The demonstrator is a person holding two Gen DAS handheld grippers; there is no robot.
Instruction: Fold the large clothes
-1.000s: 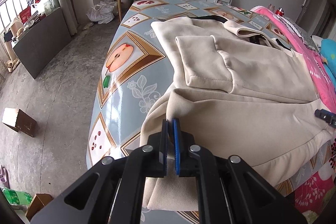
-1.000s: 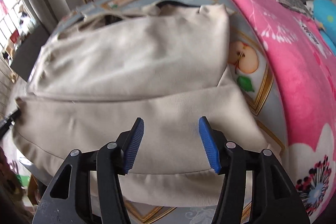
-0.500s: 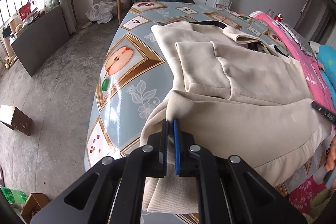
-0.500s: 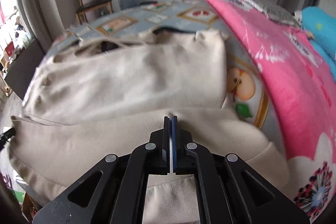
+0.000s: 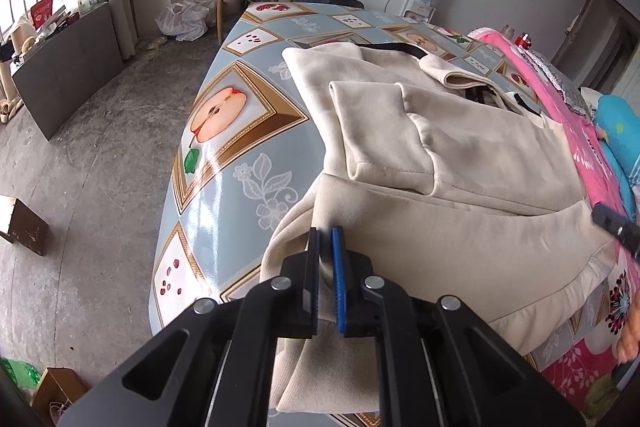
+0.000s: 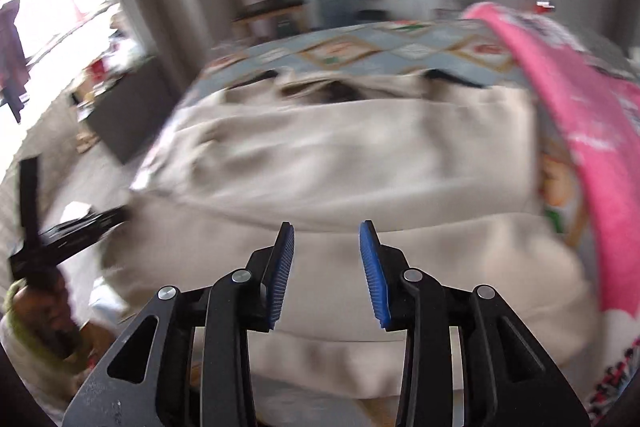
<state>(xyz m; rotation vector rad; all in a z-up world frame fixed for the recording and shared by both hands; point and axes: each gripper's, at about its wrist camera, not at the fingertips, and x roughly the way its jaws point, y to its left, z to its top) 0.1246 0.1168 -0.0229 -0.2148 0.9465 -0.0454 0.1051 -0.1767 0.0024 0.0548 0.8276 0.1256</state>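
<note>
Fruit-patterned tablecloth (image 5: 224, 155) carries a beige garment (image 5: 460, 163) above concrete floor (image 5: 100, 155).

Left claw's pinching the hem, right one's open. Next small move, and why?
Probably bring the right claw down onto the hem of the hoodie on its side and close. The left claw is shut on its corner of the hem, while the right claw hangs open above the cloth, gripping nothing. Lifting the hem to fold it likely needs both corners held.
</note>
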